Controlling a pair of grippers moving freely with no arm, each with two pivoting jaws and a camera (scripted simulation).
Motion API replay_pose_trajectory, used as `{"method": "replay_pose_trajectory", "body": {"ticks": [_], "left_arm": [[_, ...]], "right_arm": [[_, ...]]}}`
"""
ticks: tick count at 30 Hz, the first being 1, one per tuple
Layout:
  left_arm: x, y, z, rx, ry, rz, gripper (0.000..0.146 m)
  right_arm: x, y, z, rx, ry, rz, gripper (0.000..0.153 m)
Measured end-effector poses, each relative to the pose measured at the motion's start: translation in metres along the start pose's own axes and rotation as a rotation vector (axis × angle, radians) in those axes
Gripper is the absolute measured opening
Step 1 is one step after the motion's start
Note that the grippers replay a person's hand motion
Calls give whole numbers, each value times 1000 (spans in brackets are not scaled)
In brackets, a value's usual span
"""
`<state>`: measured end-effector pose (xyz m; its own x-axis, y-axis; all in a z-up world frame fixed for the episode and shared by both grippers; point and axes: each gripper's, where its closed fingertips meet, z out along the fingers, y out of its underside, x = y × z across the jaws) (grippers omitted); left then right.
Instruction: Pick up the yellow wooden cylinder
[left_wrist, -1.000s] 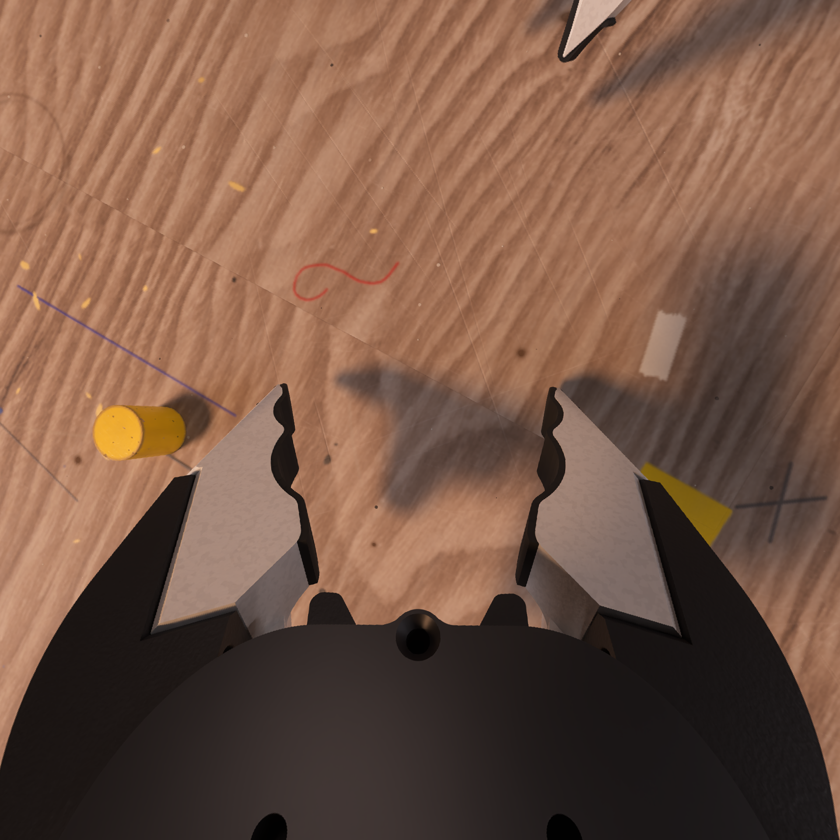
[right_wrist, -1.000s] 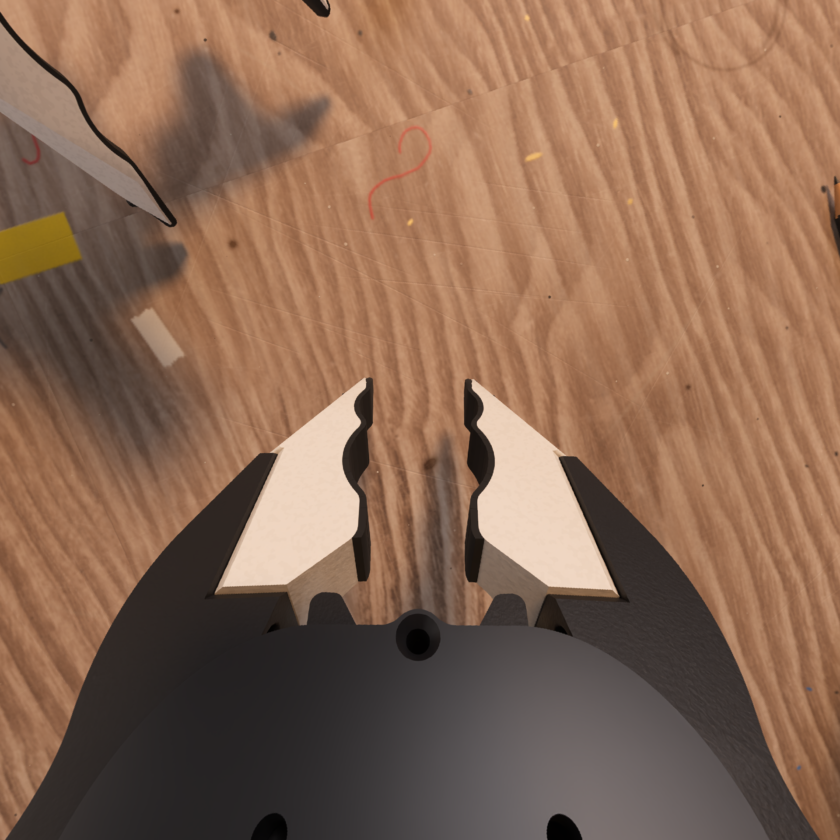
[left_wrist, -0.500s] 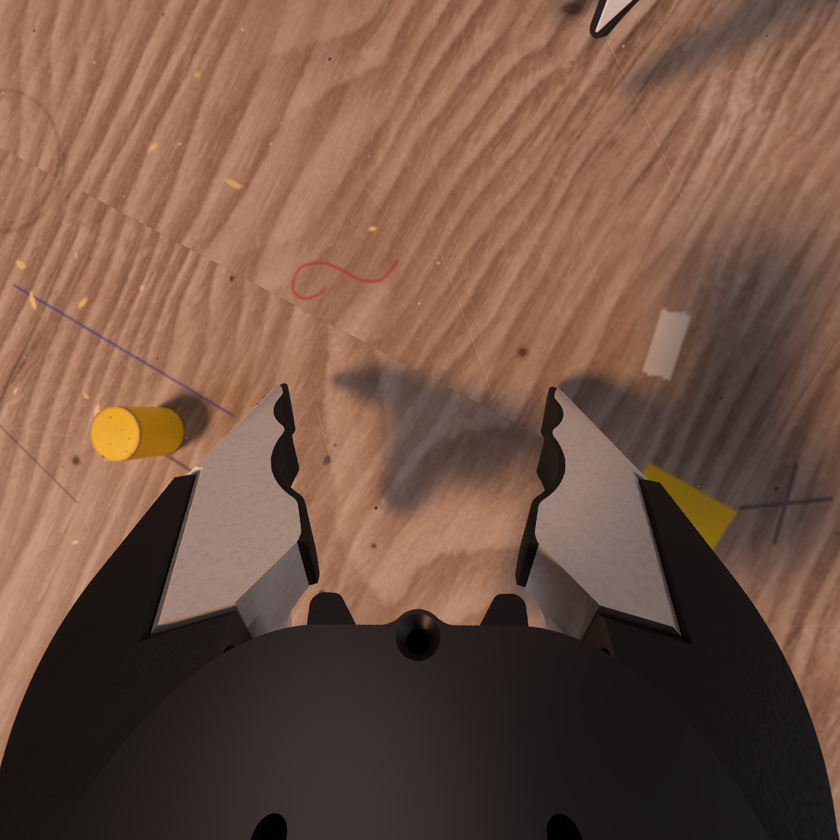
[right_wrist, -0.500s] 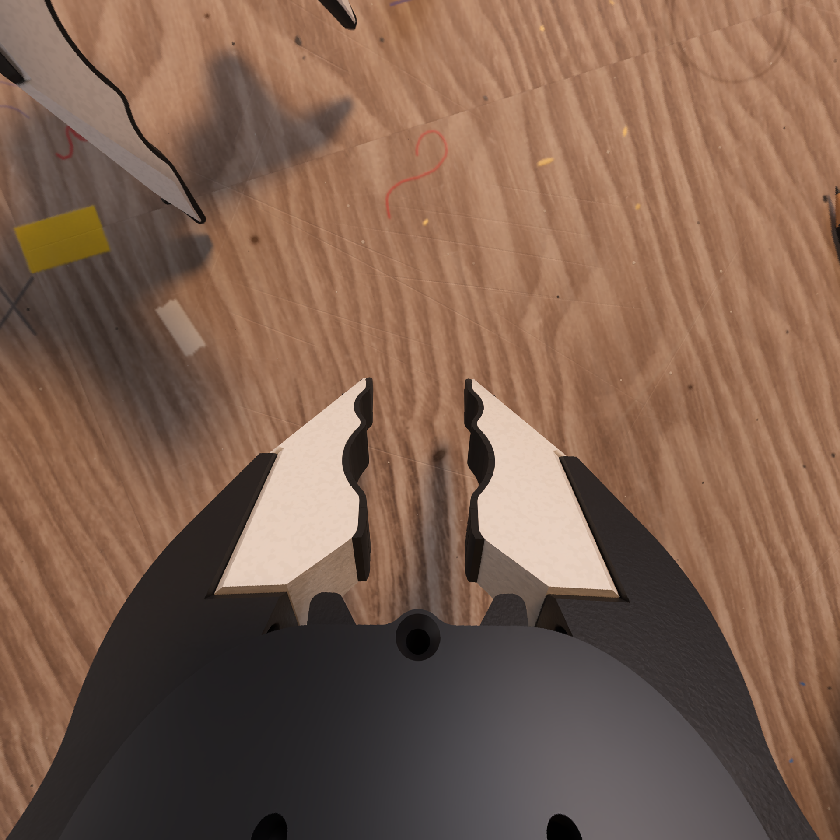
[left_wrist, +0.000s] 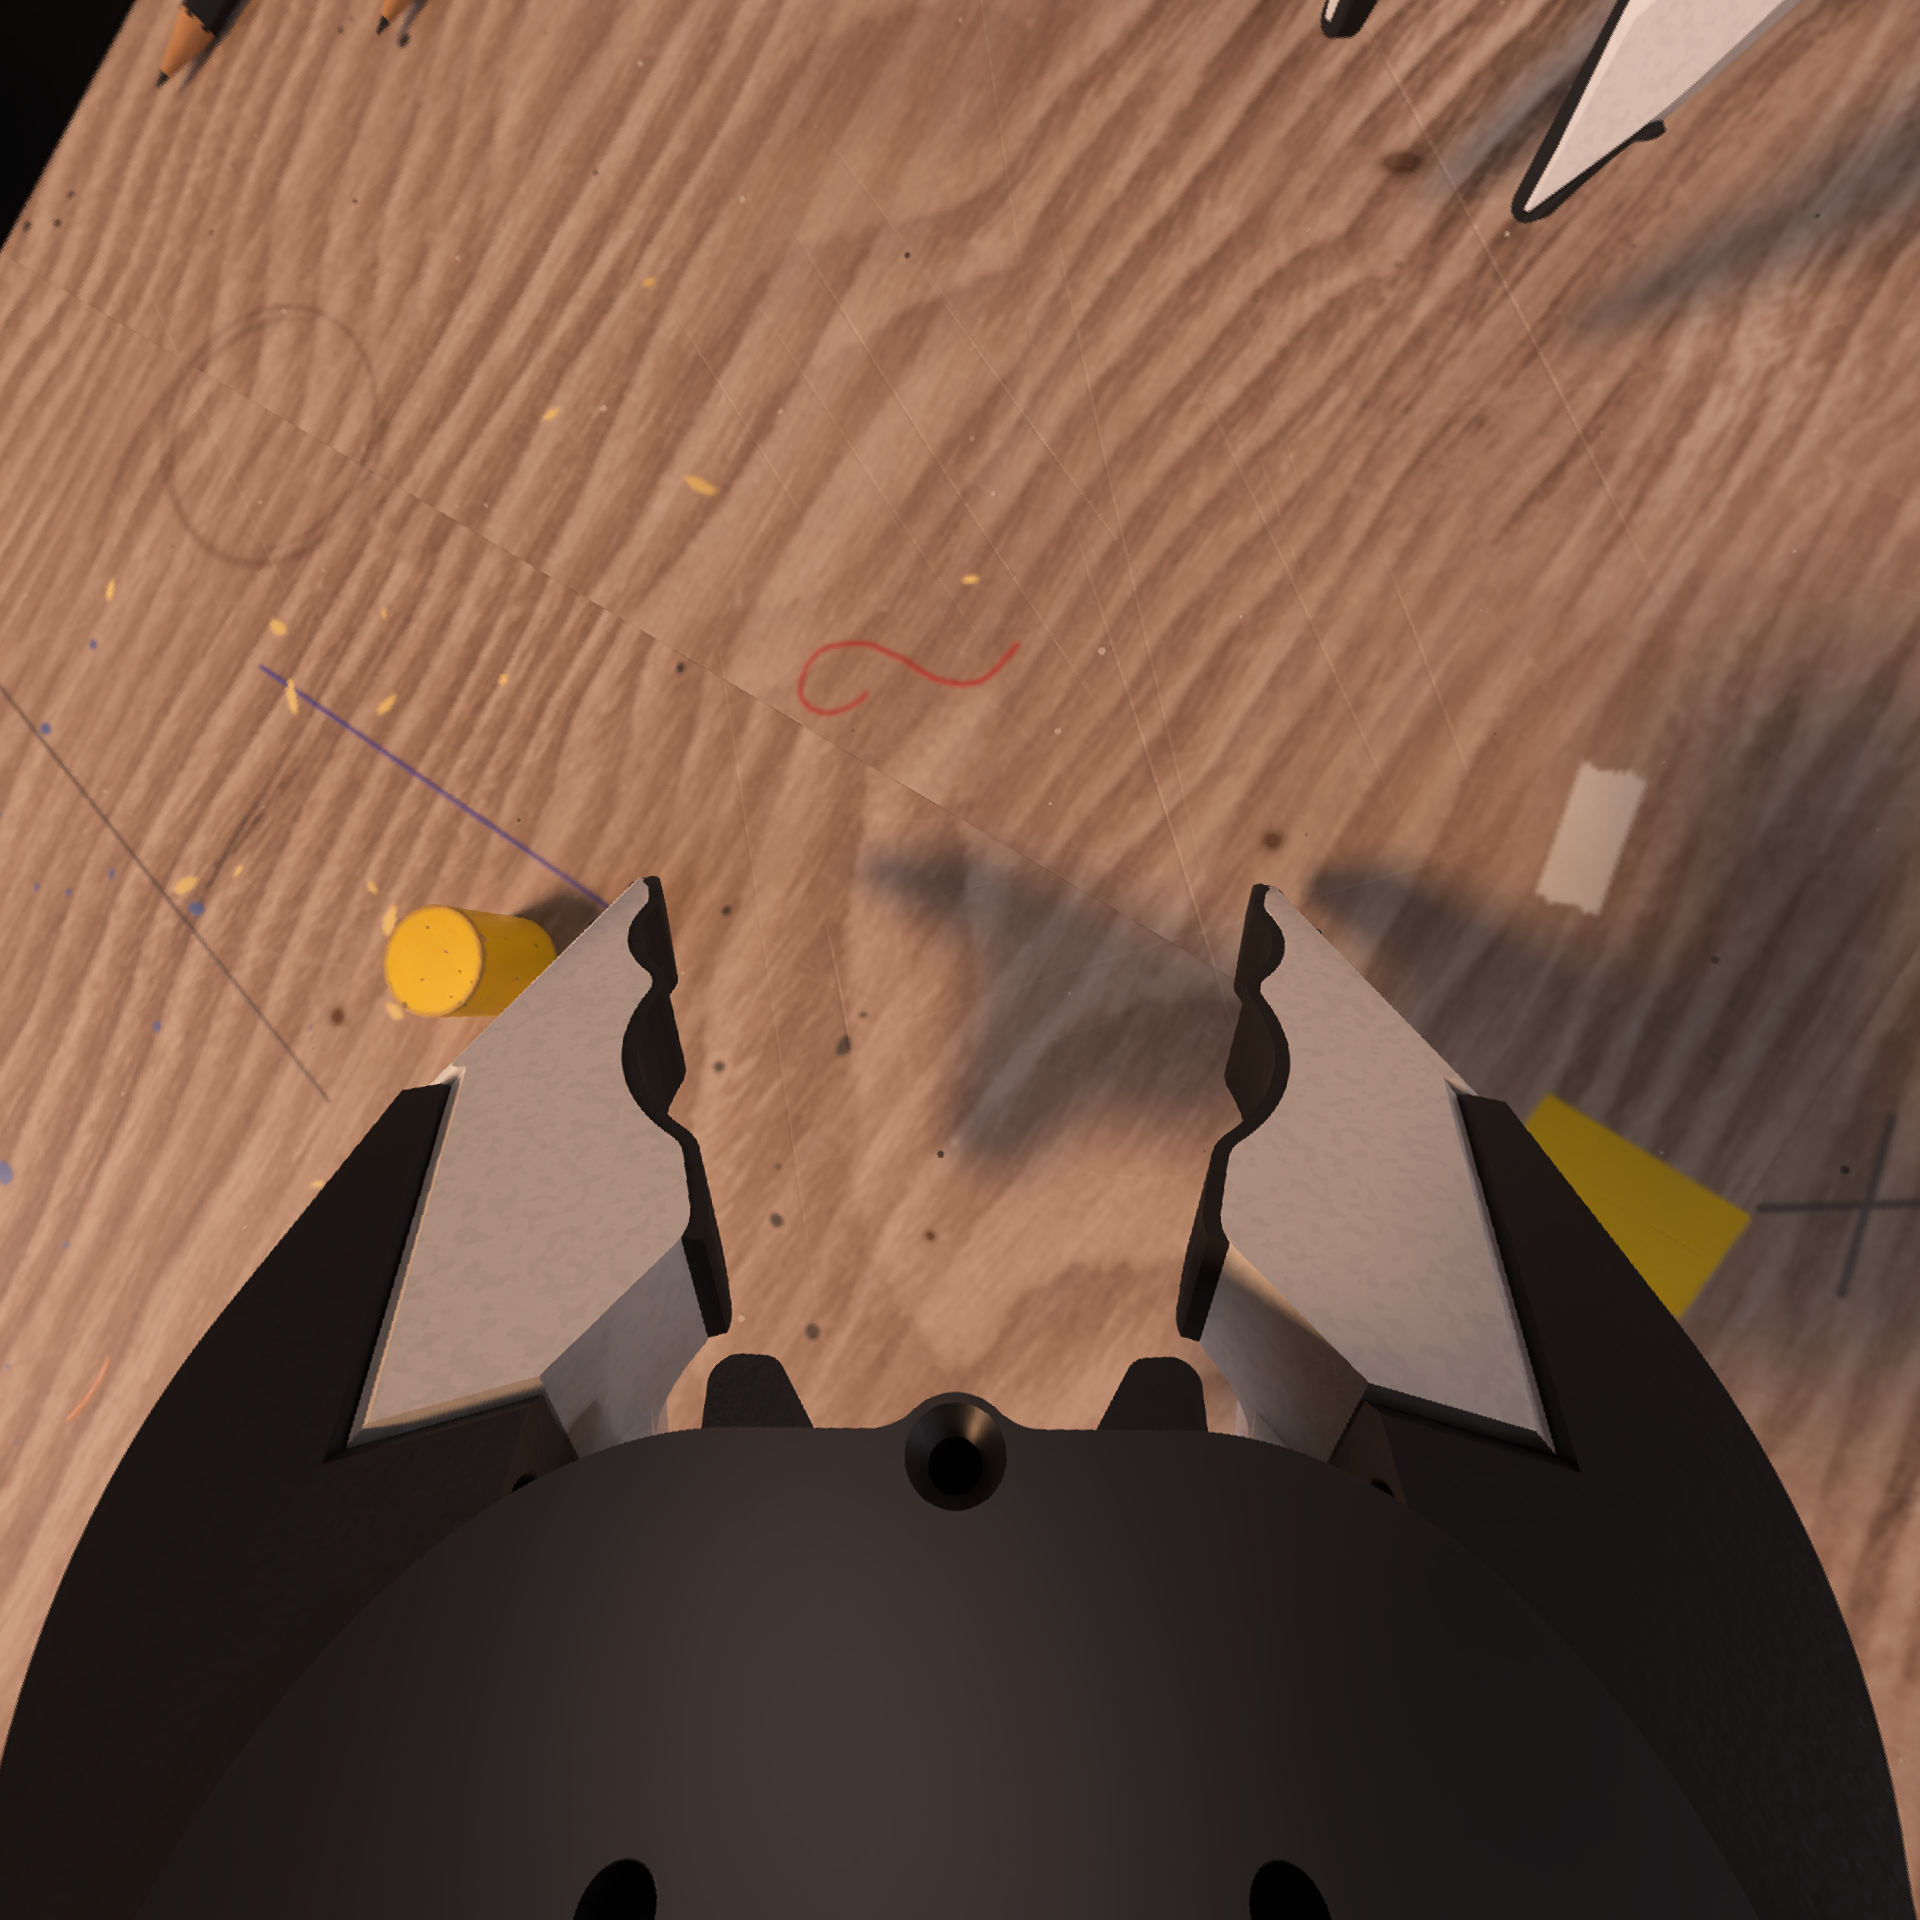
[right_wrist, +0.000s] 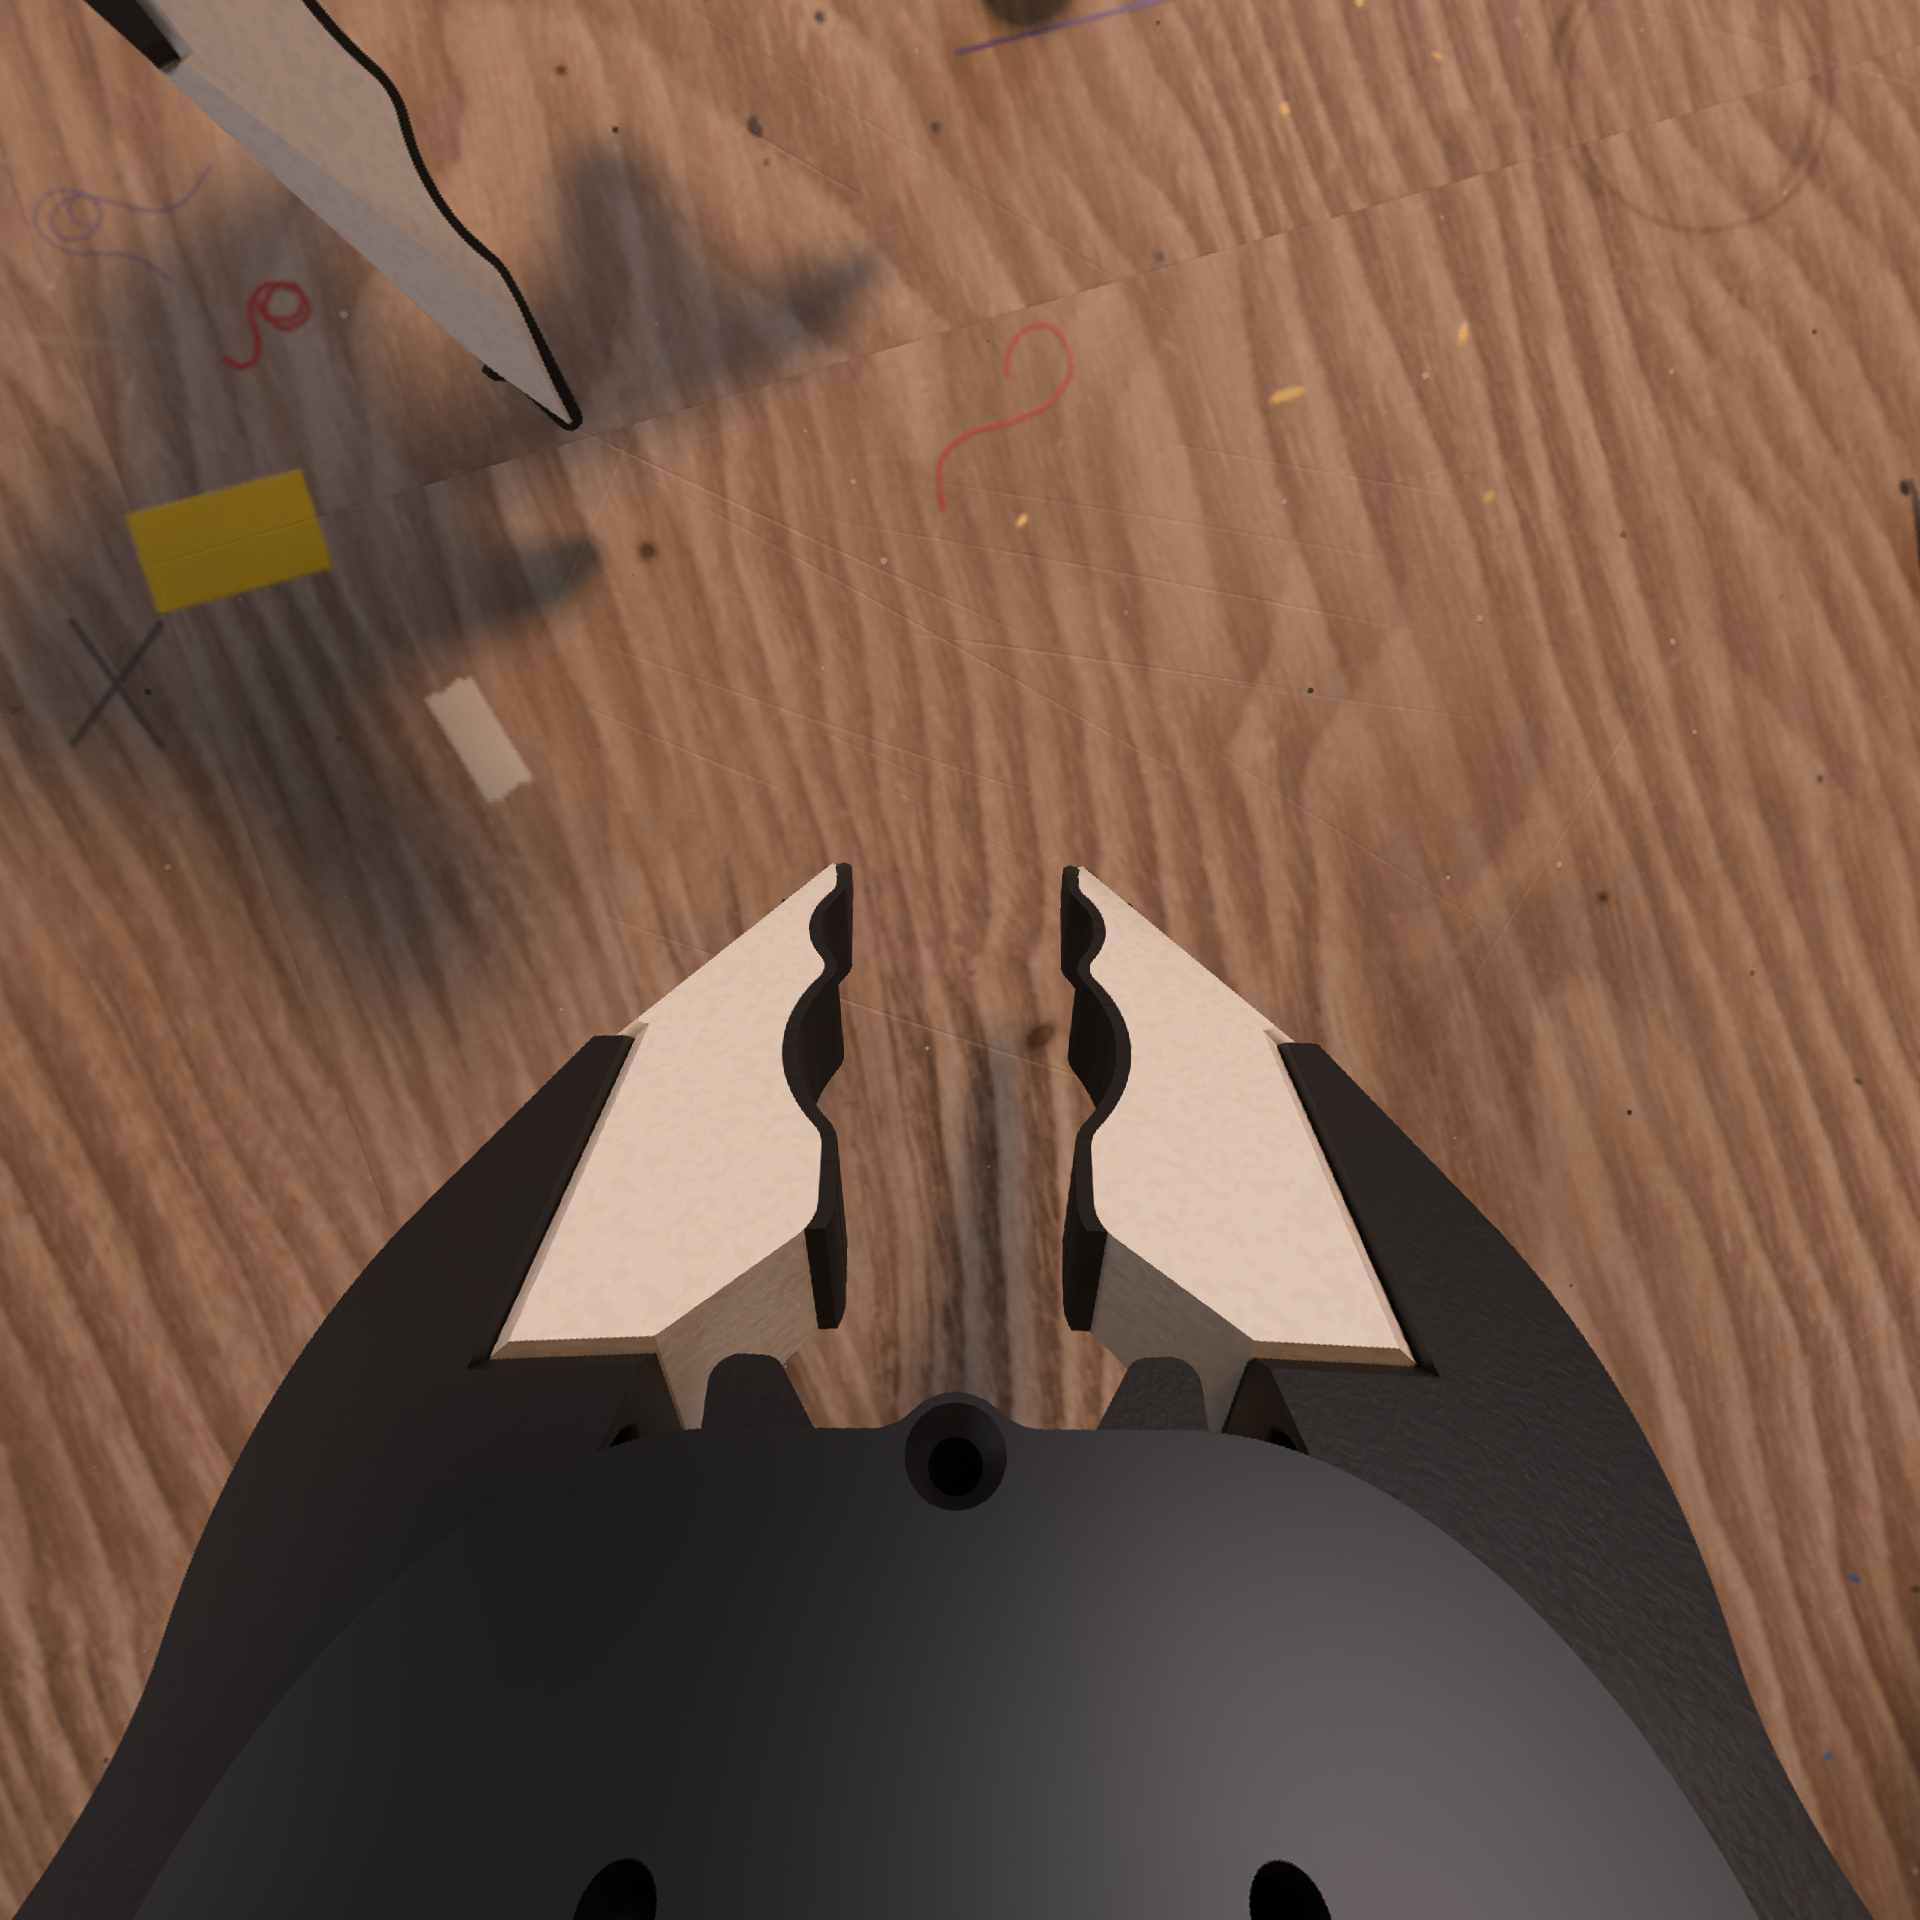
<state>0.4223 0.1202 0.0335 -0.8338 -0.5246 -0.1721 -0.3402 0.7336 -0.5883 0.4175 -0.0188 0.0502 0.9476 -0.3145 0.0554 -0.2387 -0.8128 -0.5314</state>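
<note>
The yellow wooden cylinder (left_wrist: 462, 961) lies on its side on the wooden table in the left wrist view, just left of my left gripper's left finger, which hides its far end. My left gripper (left_wrist: 956, 888) is wide open and empty above the table. My right gripper (right_wrist: 956, 868) is open by a narrower gap and empty; the cylinder is not in its view. A finger of the left gripper (right_wrist: 395, 197) shows at the top left of the right wrist view. A finger of the right gripper (left_wrist: 1621, 94) shows at the top right of the left wrist view.
A flat yellow tape patch (left_wrist: 1642, 1195) lies right of my left gripper and also shows in the right wrist view (right_wrist: 229, 540). A pale tape strip (left_wrist: 1590, 836) lies nearby. Pencil tips (left_wrist: 187, 36) sit at the far left table edge (left_wrist: 62, 135).
My left gripper has shifted left, so the cylinder now sits closer to its left finger. The right gripper has drawn back, showing more of the table and the left gripper's finger.
</note>
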Motion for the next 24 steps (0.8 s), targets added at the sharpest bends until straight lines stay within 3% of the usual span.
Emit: {"method": "replay_pose_trajectory", "body": {"ticks": [14,24], "left_arm": [[-7,-2,-7,17,-30,4,109],[-39,-7,-45,134,-129,-77,107]], "right_arm": [[-12,-2,-4,0,-16,-21,40],[-54,-20,2,32,-133,-100,41]]}}
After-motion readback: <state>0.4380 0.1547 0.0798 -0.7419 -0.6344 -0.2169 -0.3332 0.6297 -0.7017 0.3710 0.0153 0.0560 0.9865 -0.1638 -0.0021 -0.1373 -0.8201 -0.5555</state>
